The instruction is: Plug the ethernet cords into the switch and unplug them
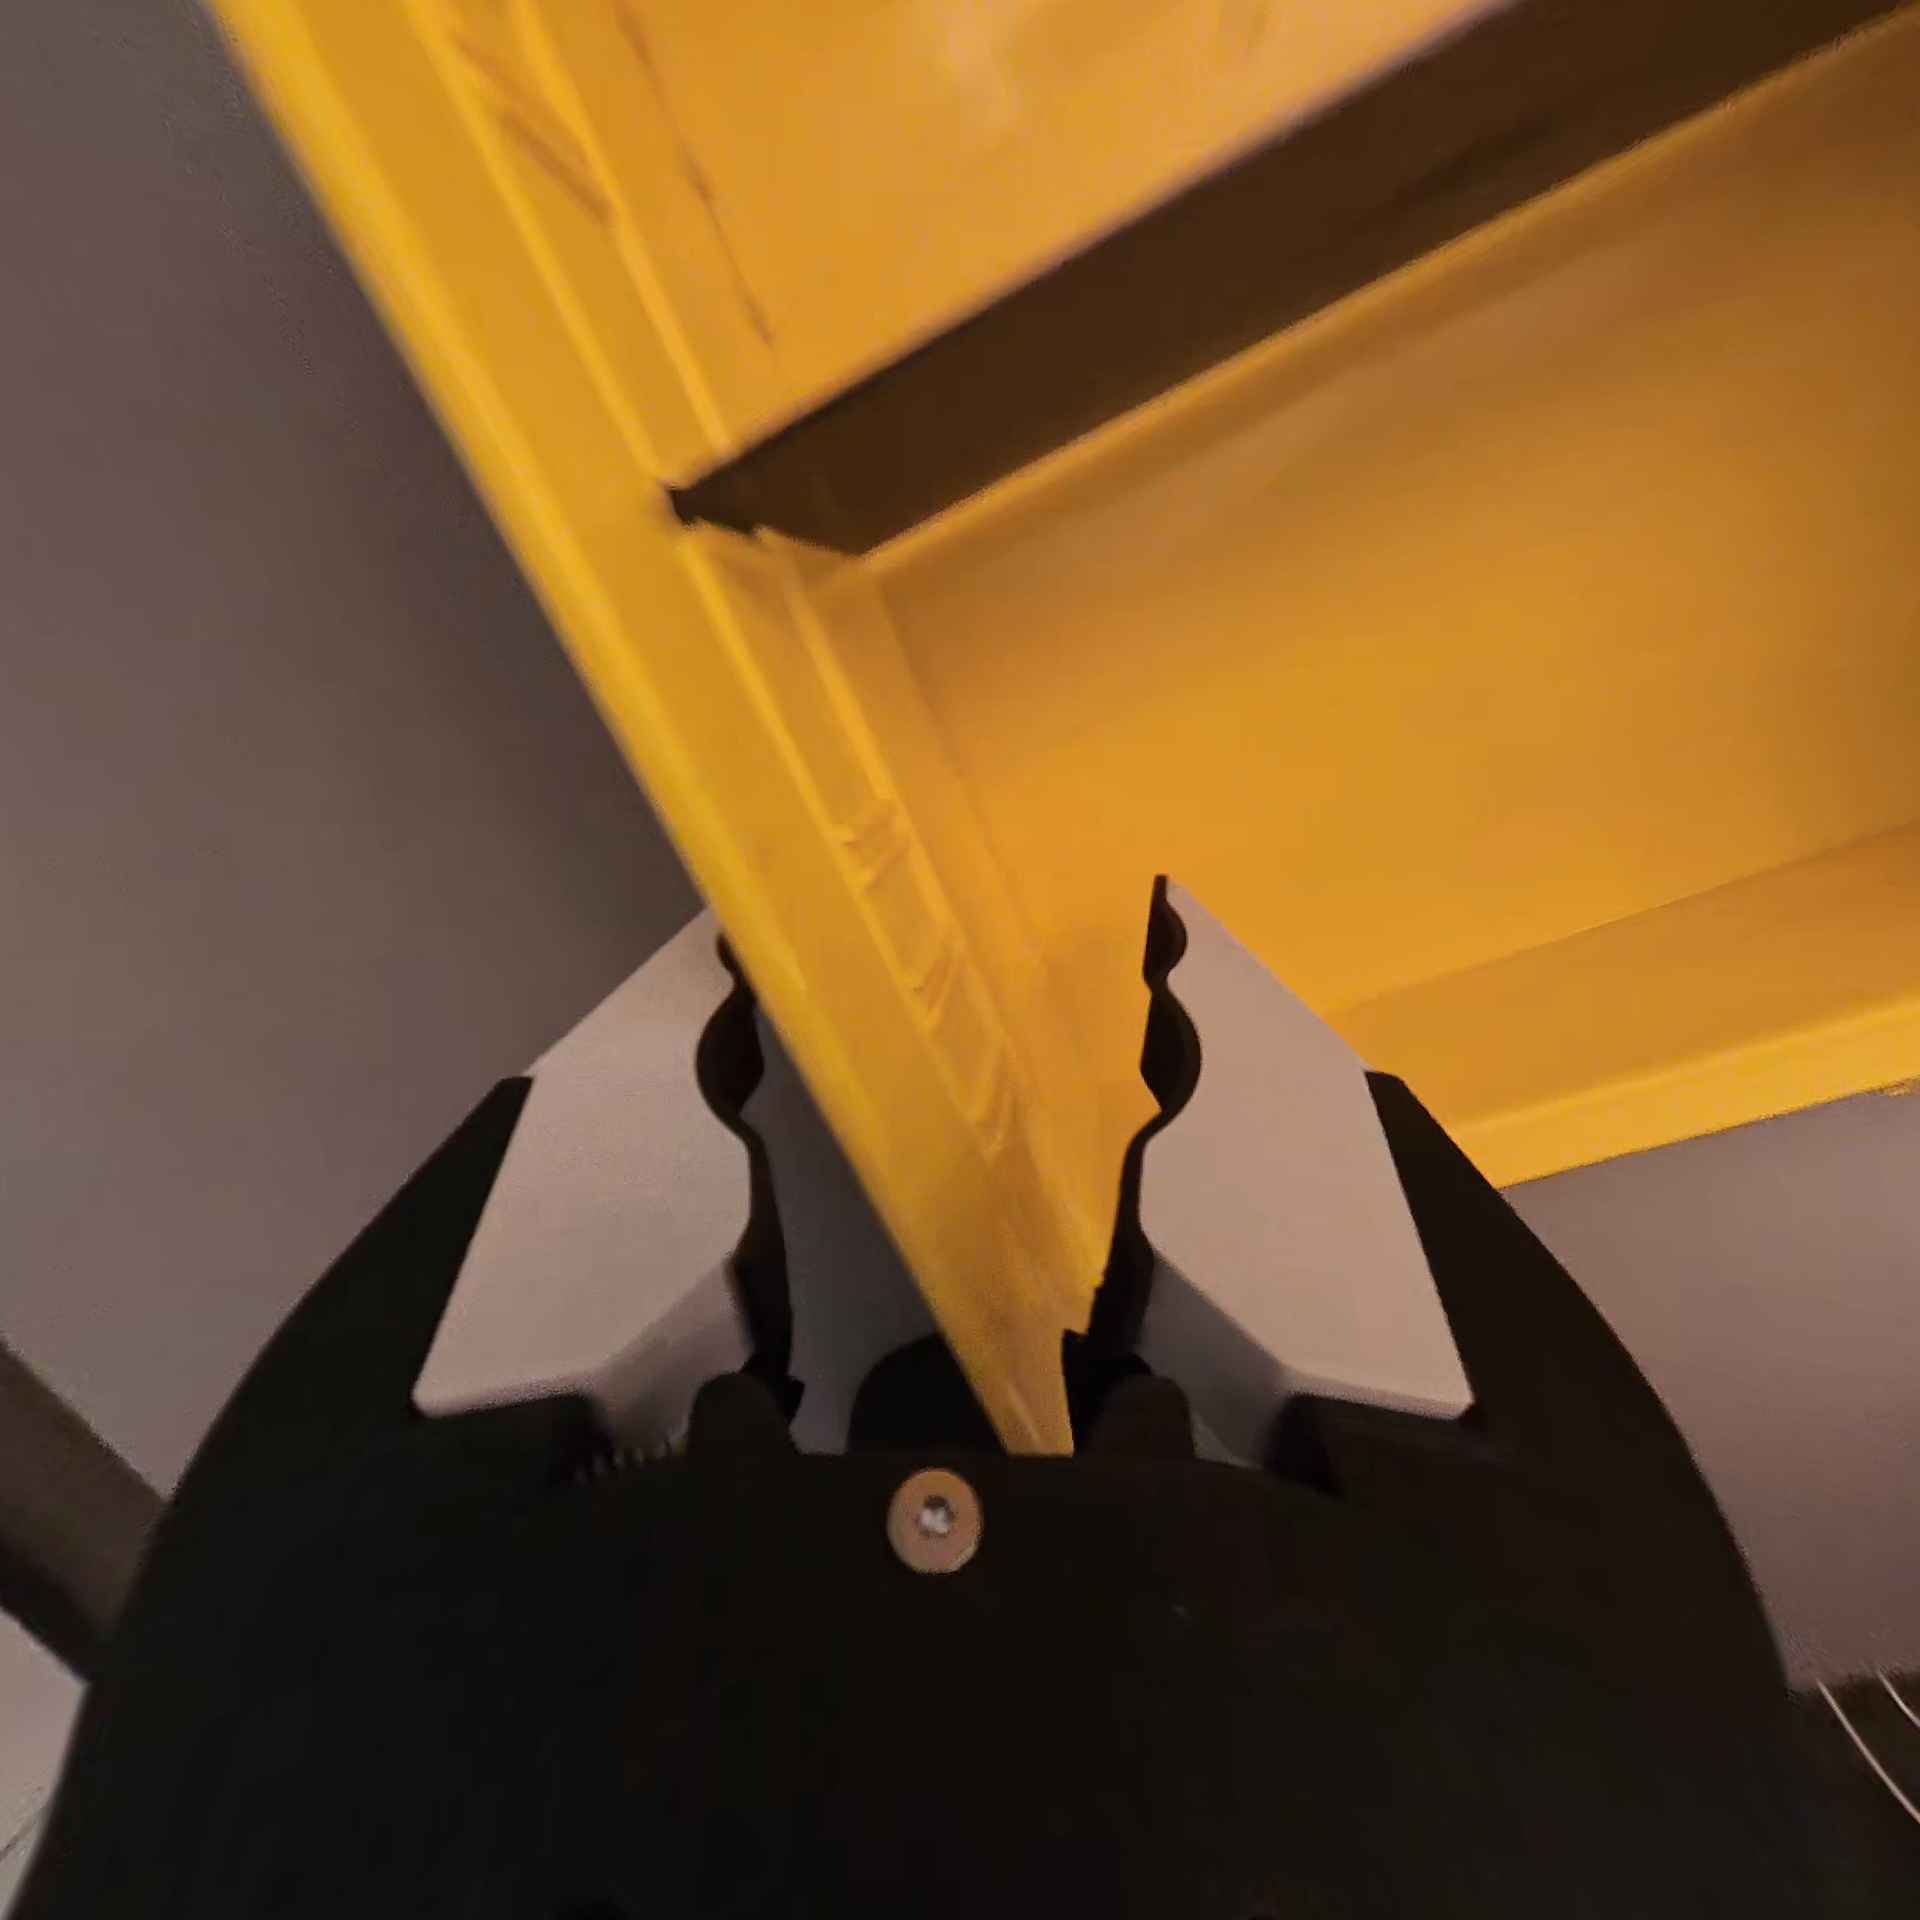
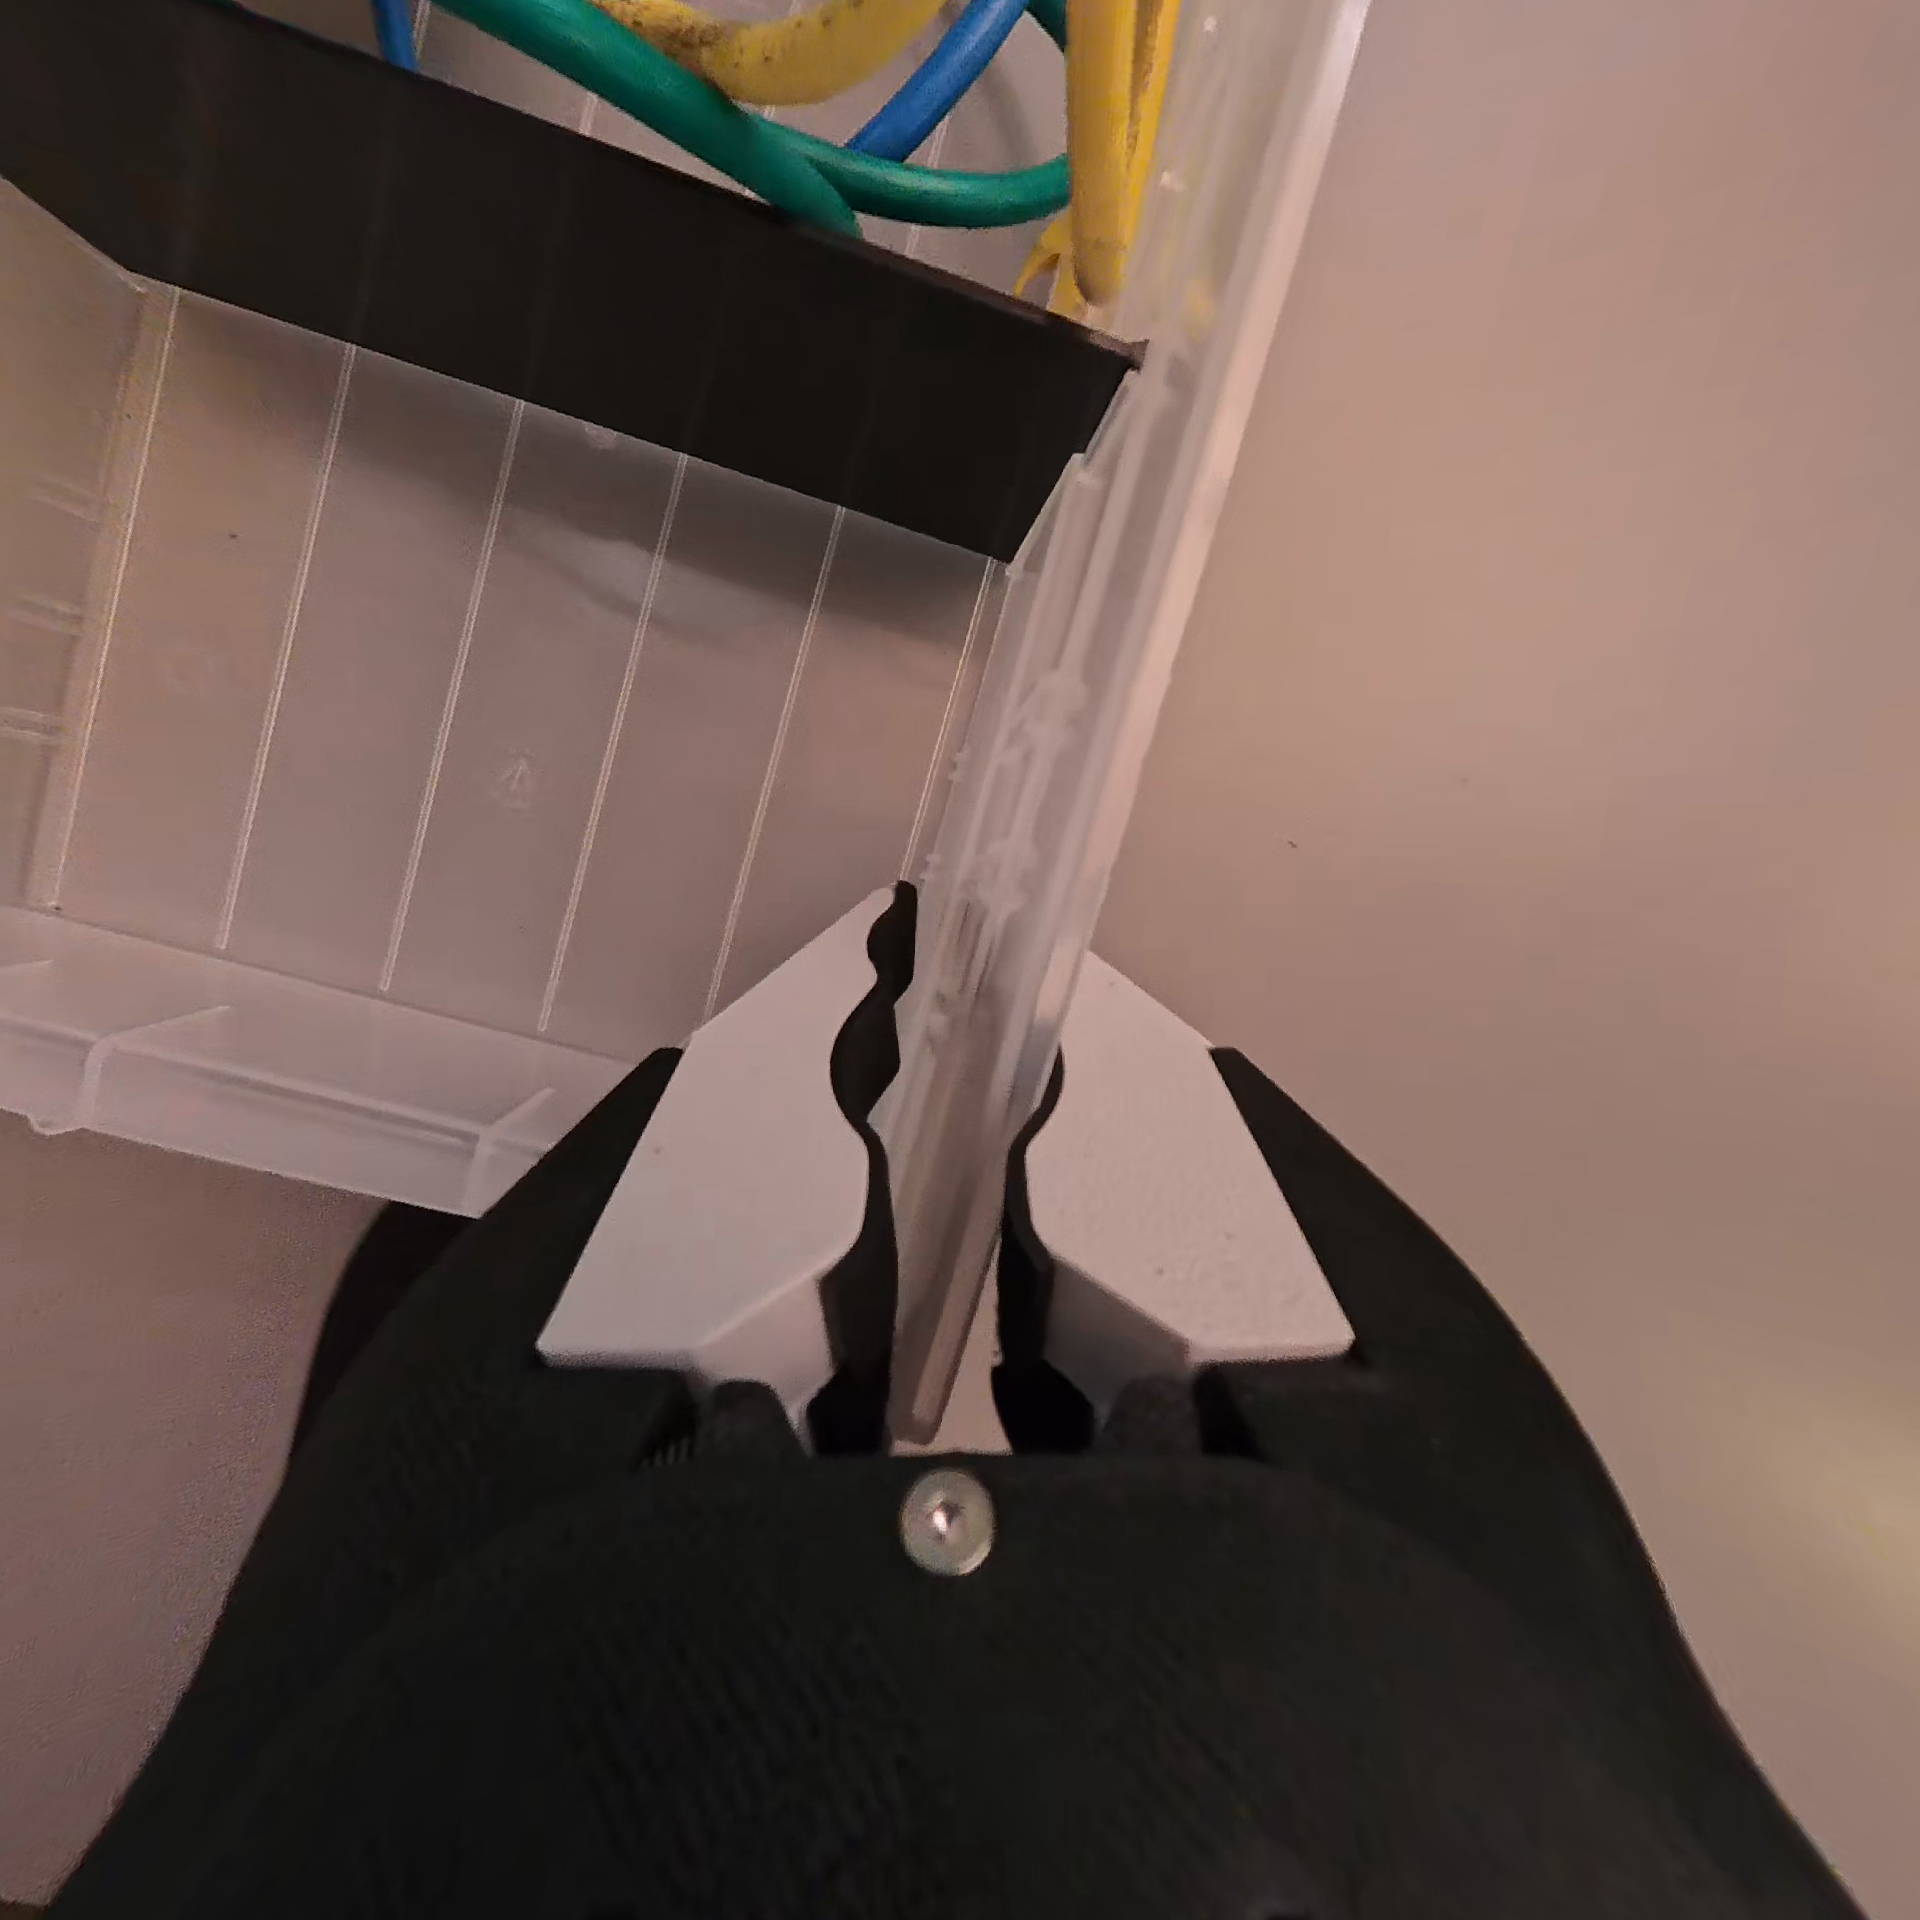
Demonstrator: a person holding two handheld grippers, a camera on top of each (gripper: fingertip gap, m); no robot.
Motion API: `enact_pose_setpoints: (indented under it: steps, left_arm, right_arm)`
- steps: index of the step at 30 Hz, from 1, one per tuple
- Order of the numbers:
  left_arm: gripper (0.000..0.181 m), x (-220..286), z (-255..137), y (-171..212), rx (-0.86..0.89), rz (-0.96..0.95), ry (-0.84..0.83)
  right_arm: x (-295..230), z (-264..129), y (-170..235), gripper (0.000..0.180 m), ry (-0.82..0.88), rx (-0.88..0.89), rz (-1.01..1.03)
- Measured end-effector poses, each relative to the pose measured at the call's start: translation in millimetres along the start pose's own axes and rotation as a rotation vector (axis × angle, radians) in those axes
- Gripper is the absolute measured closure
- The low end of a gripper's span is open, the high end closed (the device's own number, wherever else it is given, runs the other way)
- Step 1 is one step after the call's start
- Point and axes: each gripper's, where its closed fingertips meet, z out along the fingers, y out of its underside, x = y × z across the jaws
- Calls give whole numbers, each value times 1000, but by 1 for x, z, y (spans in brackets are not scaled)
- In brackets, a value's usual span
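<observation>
Left gripper (image 1: 940,1122) jaws narrow, straddling side wall of yellow plastic bin (image 1: 1351,727); grip not certain. Right gripper (image 2: 961,1122) clamps side wall of clear plastic bin (image 2: 468,727). Green, blue, yellow ethernet cords (image 2: 790,156) lie inside at its far end, straight ahead of right gripper. Switch not seen.

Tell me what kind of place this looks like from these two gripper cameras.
Hard to say for sure; probably an indoor workbench or storage corner. The left gripper straddles the wall of a yellow bin, the right gripper grips a clear plastic bin holding coloured cables, with plain walls behind.
</observation>
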Motion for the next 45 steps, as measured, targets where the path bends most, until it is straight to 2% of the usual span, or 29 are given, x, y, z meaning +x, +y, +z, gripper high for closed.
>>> enact_pose_setpoints:
  steps: [1,5,6,8,10,11,13,15,17,18,21,25,27,32,35,39,45]
  left_arm:
    - [104,-4,-11,-9,65,4,-32]
    - [97,-35,-90,-52,467,-40,-211]
    - [93,-41,-115,-60,585,-55,-252]
    - [99,-50,-162,-66,788,-91,-331]
    - [95,-55,-198,-64,937,-129,-383]
    - [95,-56,-212,-63,1000,-144,-398]
    - [96,-55,-235,-61,1113,-166,-418]
    - [99,-55,-250,-59,1188,-168,-453]
    - [98,-56,-256,-56,1203,-168,-490]
    - [96,-57,-256,-56,1202,-169,-501]
    - [97,-56,-259,-55,1216,-171,-496]
    - [96,-57,-257,-55,1202,-170,-493]
    - [96,-58,-256,-55,1203,-171,-486]
    - [95,-60,-254,-55,1189,-176,-474]
    - [95,-58,-253,-55,1188,-170,-464]
    - [95,-54,-252,-57,1179,-150,-467]
    - [95,-45,-248,-61,1159,-106,-471]
  right_arm:
    - [-3,0,-3,166,1,13,-3]
    - [2,-27,-35,135,110,194,0]
    - [4,-43,-45,127,166,256,-7]
    - [-5,-83,-72,115,251,409,-48]
    - [-31,-128,-105,113,289,605,-109]
    - [-56,-146,-122,113,235,703,-138]
    - [-128,-158,-143,116,-37,768,-185]
    - [-192,-141,-141,121,-306,601,-190]
    - [-231,-116,-137,122,-452,411,-173]
    - [-240,-102,-136,125,-458,347,-162]
    - [-238,-59,-134,128,-340,178,-169]
    - [-242,-34,-136,132,-342,72,-104]
    - [-238,-22,-133,132,-292,6,-108]
    - [-239,-3,-127,132,-267,-107,-83]
    - [-250,5,-121,134,-329,-190,-44]
    - [-249,19,-119,135,-284,-227,-46]
    - [-254,34,-122,137,-287,-295,81]
